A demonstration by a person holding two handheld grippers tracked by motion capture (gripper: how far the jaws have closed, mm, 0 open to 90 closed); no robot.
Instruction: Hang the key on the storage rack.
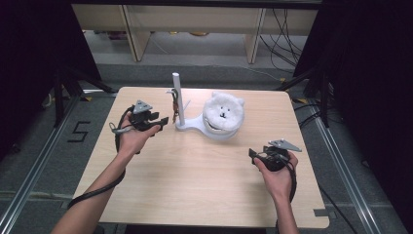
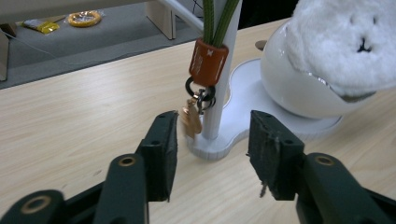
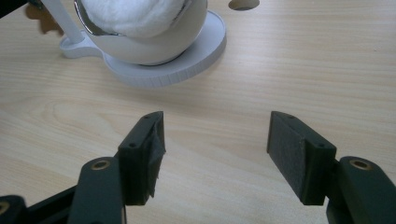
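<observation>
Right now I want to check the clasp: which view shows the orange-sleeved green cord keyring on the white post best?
The left gripper view: the orange-sleeved keyring hangs close, rings and charm clear. The high view shows it tiny; the right gripper view gives a blurred corner glimpse.

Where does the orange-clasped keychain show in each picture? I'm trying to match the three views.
High view: the keychain hangs beside the white post, left of centre, just ahead of the left tongs.
Left gripper view: upper centre, its orange clasp against the post.
Right gripper view: a blurred brown bit at the top left corner, probably its charm.
Shared landmark: the fluffy white plush.
</observation>
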